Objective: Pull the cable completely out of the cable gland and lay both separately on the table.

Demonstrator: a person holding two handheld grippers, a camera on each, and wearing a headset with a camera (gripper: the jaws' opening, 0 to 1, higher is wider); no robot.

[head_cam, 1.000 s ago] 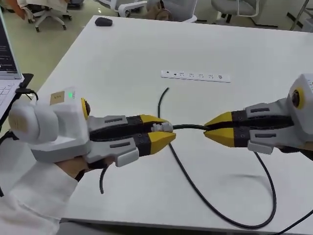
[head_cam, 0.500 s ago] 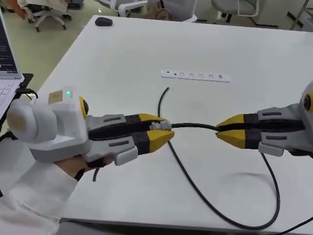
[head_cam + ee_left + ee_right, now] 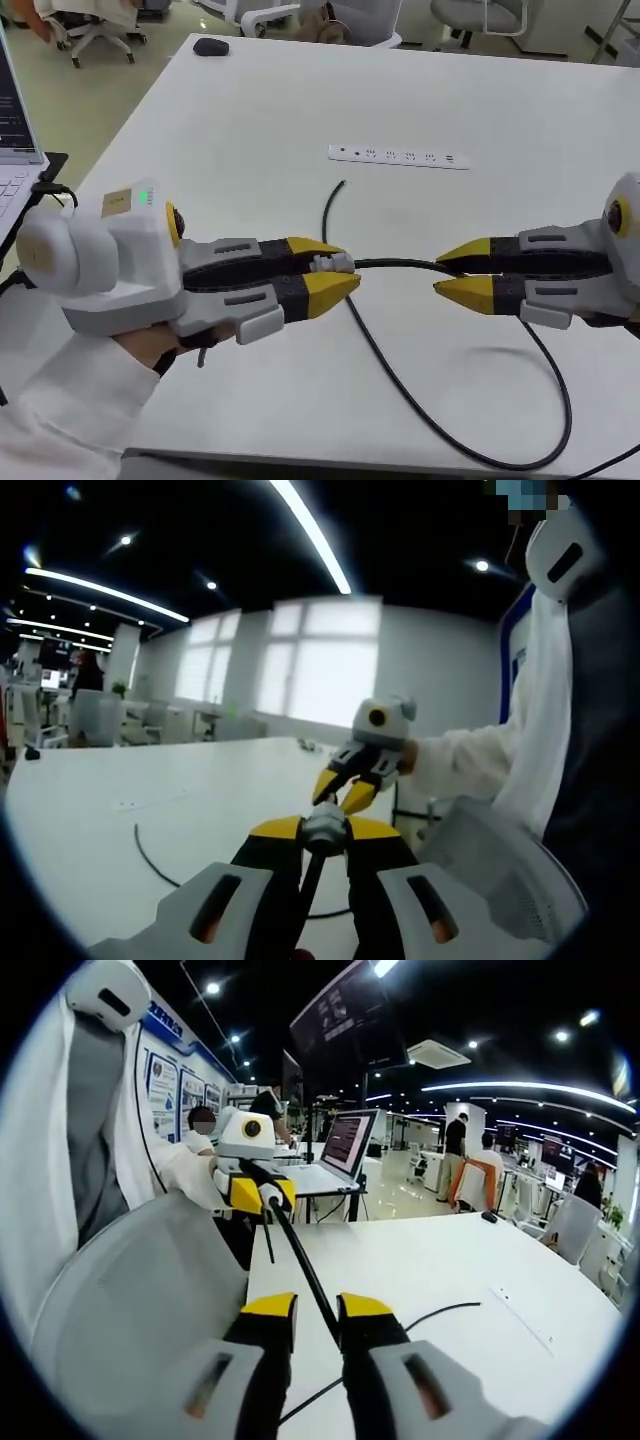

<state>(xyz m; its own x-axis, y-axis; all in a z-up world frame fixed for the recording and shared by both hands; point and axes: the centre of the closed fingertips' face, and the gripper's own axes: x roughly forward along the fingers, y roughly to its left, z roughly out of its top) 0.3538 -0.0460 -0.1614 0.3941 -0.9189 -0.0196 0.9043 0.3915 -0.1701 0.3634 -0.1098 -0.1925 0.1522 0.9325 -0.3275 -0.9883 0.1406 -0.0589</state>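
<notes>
**Q:** First, where does the cable (image 3: pixel 395 264) lie?

**A:** Its slack rests on the table (image 3: pixel 300 100) at 6 o'clock, in a loop close to the near edge. One straight run hangs above the table, between the two grippers.

**Q:** Condition of the left gripper (image 3: pixel 346 270)?

**A:** In the head view it points toward 3 o'clock. Its jaws are clamped on the gland (image 3: pixel 330 263). The cable is not yet out of the gland and leaves it toward 3 o'clock.

**Q:** And the right gripper (image 3: pixel 438 275)?

**A:** It points toward 9 o'clock, facing the left gripper, with a gap between the two. Its jaws stand apart and the cable passes between them. In the right gripper view the cable runs close along the inner face of one jaw. Contact cannot be confirmed.

**Q:** What is beyond the grippers?

**A:** One end of the cable lies on the table at 12 o'clock from the gland. A white strip (image 3: pixel 398 155) sits farther out, at 1 o'clock. A dark mouse (image 3: pixel 211 45) rests near the far edge, at 11 o'clock.
</notes>
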